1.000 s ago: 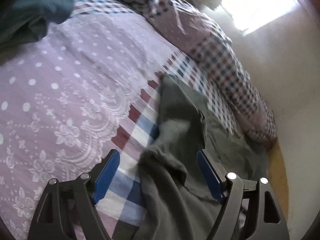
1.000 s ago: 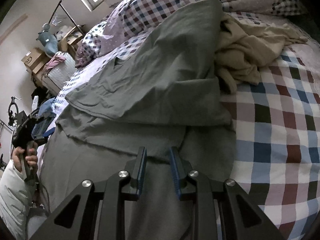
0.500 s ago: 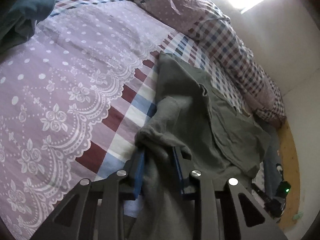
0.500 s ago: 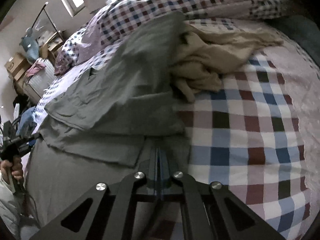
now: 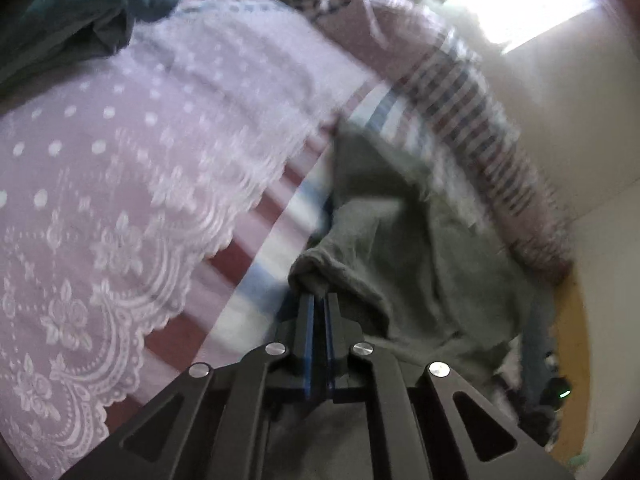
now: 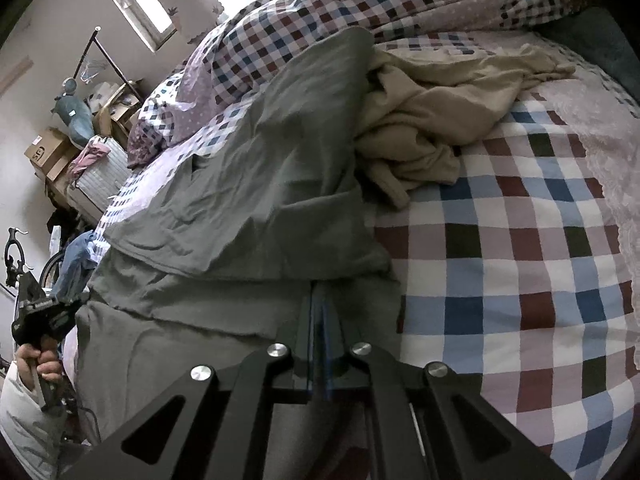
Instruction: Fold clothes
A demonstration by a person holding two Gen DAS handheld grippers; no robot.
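- Grey garment (image 6: 256,200) lies spread over the checked bedspread (image 6: 520,272), partly hanging off the bed's edge.
- Left gripper (image 5: 318,300) has just clamped a bunched fold; that thin bite may slip under pull.
- Right gripper (image 6: 320,300) is pinched on an edge; uneven lifting could drag the cream clothes (image 6: 432,120) alongside.

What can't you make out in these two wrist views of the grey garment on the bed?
- Left wrist view: motion blur smears the grey garment and the checked bedspread.
- Right wrist view: the garment's near edge is hidden under the right gripper.
- Beige garment: too crumpled to identify.
- Teal cloth: cut off by the frame edge.
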